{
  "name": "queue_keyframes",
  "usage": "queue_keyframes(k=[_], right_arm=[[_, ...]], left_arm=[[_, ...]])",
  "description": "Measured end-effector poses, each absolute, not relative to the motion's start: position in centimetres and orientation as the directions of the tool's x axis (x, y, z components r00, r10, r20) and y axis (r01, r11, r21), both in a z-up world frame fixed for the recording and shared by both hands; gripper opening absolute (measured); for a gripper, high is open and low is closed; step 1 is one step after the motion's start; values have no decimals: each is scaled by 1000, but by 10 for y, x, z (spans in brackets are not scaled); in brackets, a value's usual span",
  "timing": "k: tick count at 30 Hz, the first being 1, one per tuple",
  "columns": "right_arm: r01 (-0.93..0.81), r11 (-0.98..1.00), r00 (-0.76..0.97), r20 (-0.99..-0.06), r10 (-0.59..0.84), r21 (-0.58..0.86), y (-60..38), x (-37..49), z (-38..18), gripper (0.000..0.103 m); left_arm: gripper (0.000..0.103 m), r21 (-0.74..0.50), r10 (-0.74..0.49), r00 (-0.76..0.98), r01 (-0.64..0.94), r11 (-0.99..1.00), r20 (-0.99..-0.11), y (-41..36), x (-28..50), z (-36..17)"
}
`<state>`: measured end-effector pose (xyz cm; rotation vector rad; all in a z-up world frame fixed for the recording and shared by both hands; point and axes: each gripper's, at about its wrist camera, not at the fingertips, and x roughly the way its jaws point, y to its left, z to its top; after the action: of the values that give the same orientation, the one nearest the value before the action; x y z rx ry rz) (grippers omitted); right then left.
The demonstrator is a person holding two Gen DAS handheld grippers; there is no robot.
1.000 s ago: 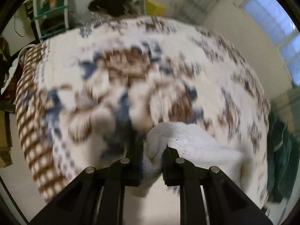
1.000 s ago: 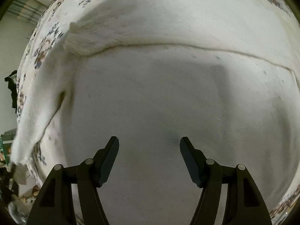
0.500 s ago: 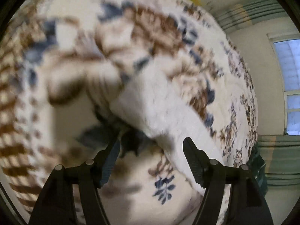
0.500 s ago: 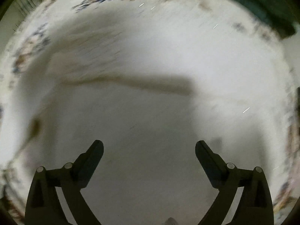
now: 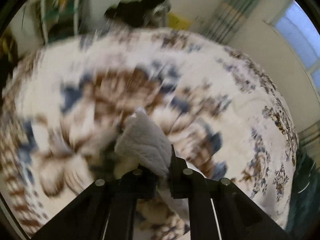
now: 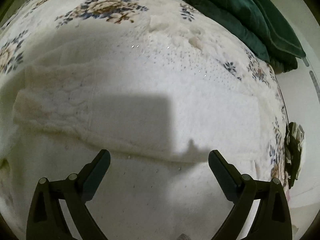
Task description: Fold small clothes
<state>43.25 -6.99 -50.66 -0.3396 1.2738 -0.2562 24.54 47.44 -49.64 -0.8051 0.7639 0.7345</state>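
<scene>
The left gripper (image 5: 160,172) pinches a flap of the white knit garment (image 6: 160,92) spread on the floral bedspread (image 5: 230,104), the right gripper (image 6: 159,166) gapes wide and empty above it — mid-fold, I judge — next, lay that flap flat.

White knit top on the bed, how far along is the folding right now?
Partly done, it seems. Done: the white knit top lies spread on the floral bedspread, with one layer already turned over itself along a raised edge. In hand: the left gripper is shut on a piece of white knit fabric, lifted off the bed. The right gripper hangs open above the top, holding nothing. Left: laying that piece down and finishing the fold.
</scene>
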Motion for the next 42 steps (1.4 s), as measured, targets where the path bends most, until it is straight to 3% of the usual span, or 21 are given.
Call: queue_keyframes(k=[6, 10, 13, 18, 26, 30, 34, 35, 36, 37, 38, 39, 42], right_arm=[[59, 979, 244, -948, -206, -197, -91, 444, -489, 100], [145, 989, 197, -980, 3, 33, -124, 444, -483, 100], [195, 979, 223, -975, 19, 64, -158, 445, -479, 100], [268, 962, 236, -972, -8, 58, -229, 445, -476, 100], [434, 901, 184, -978, -92, -3, -384, 421, -473, 100], [488, 872, 144, -982, -119, -34, -452, 400, -471, 100], [506, 863, 123, -990, -62, 9, -499, 386, -465, 100], [506, 861, 128, -992, -4, 62, -510, 385, -462, 99], [505, 856, 143, -989, 41, 109, -515, 382, -460, 87], [495, 850, 176, -979, 106, 181, -520, 383, -455, 77], [483, 848, 193, -971, 140, 218, -521, 384, -451, 51], [469, 848, 196, -966, 172, 246, -521, 389, -448, 43], [438, 812, 227, -922, 314, 385, -512, 410, -443, 44]], left_arm=[[7, -320, 351, 626, -709, 629, -696, 446, 286, -387], [7, -322, 286, 727, -573, 753, -624, 384, 330, -326], [7, -308, 163, 768, -428, 850, -620, 309, 371, -308], [7, -291, -58, 743, -187, 938, -667, 160, 423, -330], [7, -347, -349, 543, 110, 931, -764, -113, 480, -434], [11, -330, -359, 459, 144, 933, -813, -194, 485, -470], [13, -214, -247, 407, 125, 969, -879, -232, 485, -492], [23, -194, -226, 425, 120, 974, -876, -230, 481, -491], [31, -182, -214, 446, 114, 977, -869, -226, 476, -488], [56, -167, -196, 467, 104, 981, -862, -212, 470, -484], [88, -151, -177, 475, 92, 984, -862, -205, 467, -484], [97, -132, -150, 483, 70, 989, -862, -190, 461, -483], [100, 9, 18, 488, -21, 1000, -873, -137, 434, -491]])
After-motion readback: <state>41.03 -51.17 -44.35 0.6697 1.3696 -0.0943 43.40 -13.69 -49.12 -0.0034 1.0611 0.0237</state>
